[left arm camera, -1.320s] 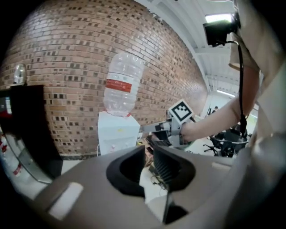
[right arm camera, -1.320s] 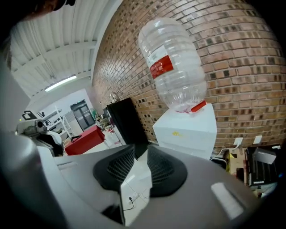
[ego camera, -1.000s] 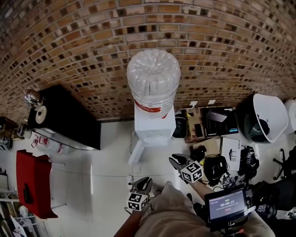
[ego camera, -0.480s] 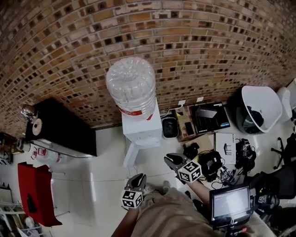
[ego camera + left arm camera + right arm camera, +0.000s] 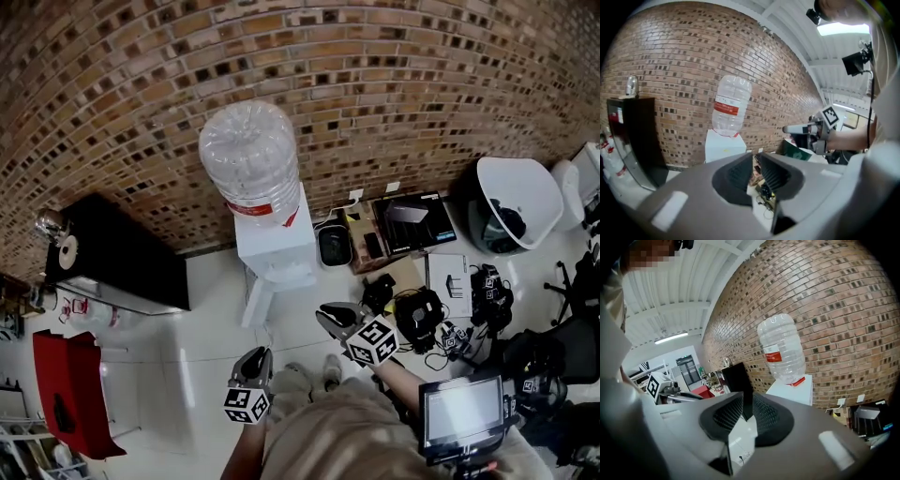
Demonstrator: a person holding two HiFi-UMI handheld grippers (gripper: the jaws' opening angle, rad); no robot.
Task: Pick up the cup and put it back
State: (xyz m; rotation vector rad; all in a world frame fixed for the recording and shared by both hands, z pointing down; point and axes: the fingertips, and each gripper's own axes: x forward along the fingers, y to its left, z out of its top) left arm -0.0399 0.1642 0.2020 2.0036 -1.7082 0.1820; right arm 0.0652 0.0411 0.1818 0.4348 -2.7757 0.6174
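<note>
I can make out no cup in any view. A white water dispenser (image 5: 272, 246) with a clear upturned bottle (image 5: 248, 155) stands against the brick wall. My left gripper (image 5: 257, 356) is held above the white floor in front of it, jaws shut, nothing between them. My right gripper (image 5: 328, 317) hovers to the right of the dispenser's base, also shut and empty. In the left gripper view the closed jaws (image 5: 754, 161) point toward the dispenser (image 5: 724, 145). The right gripper view shows its pads (image 5: 761, 413) together, with the bottle (image 5: 782, 350) beyond.
A black cabinet (image 5: 112, 258) stands left of the dispenser, with a red object (image 5: 67, 380) on the floor nearer me. Boxes, cables and gear (image 5: 422, 314) lie on the floor at right. A white bin (image 5: 511, 202) sits far right. A screen (image 5: 461, 412) hangs by my waist.
The head view has swung, so the dispenser sits further left and higher in the frame. Both grippers have shifted left and down in view.
</note>
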